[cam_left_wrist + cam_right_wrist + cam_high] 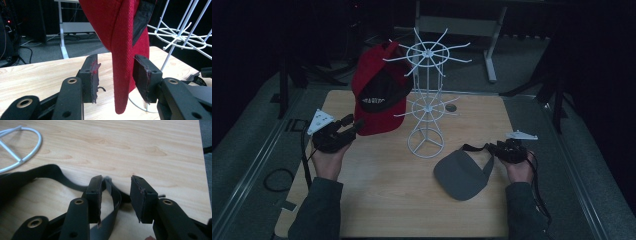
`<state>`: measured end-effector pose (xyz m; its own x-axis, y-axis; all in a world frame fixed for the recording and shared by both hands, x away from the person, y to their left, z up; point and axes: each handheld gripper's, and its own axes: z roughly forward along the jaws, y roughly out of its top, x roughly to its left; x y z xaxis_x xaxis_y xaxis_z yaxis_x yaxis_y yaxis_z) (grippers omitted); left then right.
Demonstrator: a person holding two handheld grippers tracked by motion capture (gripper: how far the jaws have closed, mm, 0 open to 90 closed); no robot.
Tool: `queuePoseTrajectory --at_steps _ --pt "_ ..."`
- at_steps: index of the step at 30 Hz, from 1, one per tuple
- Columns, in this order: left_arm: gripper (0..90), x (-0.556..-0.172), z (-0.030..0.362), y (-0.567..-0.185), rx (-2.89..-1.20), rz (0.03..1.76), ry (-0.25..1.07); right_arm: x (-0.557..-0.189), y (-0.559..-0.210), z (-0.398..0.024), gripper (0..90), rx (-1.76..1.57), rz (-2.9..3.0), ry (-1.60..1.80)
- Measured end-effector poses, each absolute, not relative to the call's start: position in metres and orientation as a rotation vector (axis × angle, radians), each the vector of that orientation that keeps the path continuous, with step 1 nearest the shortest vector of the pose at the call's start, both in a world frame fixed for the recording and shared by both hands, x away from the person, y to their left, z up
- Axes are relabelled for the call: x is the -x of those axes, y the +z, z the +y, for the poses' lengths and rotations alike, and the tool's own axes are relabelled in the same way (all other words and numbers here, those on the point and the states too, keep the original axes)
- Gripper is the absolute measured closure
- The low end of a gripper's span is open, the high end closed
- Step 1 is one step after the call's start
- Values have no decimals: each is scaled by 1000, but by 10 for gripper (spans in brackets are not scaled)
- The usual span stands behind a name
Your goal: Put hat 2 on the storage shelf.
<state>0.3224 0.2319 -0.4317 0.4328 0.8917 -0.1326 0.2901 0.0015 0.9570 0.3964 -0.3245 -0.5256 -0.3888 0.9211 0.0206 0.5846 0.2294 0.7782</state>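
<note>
A red cap hangs brim-down between the left gripper's jaws; the grey visor's black strap runs between the right gripper's jaws.

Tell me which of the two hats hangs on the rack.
The red cap: it hangs from the white wire rack, while the grey visor lies flat on the table.

The cap is red, with a black inside band bearing pale lettering too small to read; in the left gripper view its red twill brim hangs beside a dark grey-black strip. The visor is plain mid-grey with a black strap. The wire rack is white all over. The table is light wood with a wavy tan grain pattern. The left gripper and right gripper are black, their pads smeared faintly red, with brass-coloured eyelets, and each carries a pale grey plate. The sleeves are dark grey-green.
</note>
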Motion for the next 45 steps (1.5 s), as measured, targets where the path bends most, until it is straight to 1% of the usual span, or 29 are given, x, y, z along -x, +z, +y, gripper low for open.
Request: queuePoseTrajectory --at_steps 5,13,19,24,28,29,30,31,32,33,34,36,45 --pt "562 -323 230 -433 -1551 1077 653 -411 -530 -320 616 -1360 2122 960" --pt "560 -323 231 -434 -1549 1079 652 -414 -534 -319 636 -1344 2183 890" --pt "560 -323 229 -433 -1550 1076 652 -414 -539 -316 694 -1346 2238 821" --pt "560 -325 228 -433 -1550 1075 649 -415 -543 -315 706 -1359 2248 804" --pt "560 -324 228 -433 -1552 1073 652 -418 -547 -313 738 -1379 2257 776" --pt "560 -324 228 -433 -1551 1074 652 -419 -548 -312 760 -1392 2257 761" --pt "560 -324 229 -433 -1550 1075 653 -419 -548 -312 760 -1392 2257 761" --pt "560 -324 229 -433 -1550 1075 652 -420 -548 -312 789 -1401 2249 762" --pt "560 -324 229 -433 -1549 1076 652 -420 -548 -312 789 -1401 2249 762" --pt "560 -324 230 -433 -1549 1077 653 -420 -548 -312 821 -1403 2256 768" --pt "560 -324 230 -433 -1549 1077 653 -420 -548 -312 821 -1403 2256 768" --pt "560 -324 230 -433 -1549 1078 651 -421 -548 -311 865 -1413 2261 759" --pt "560 -324 230 -433 -1547 1079 654 -420 -546 -307 878 -1413 2223 742"
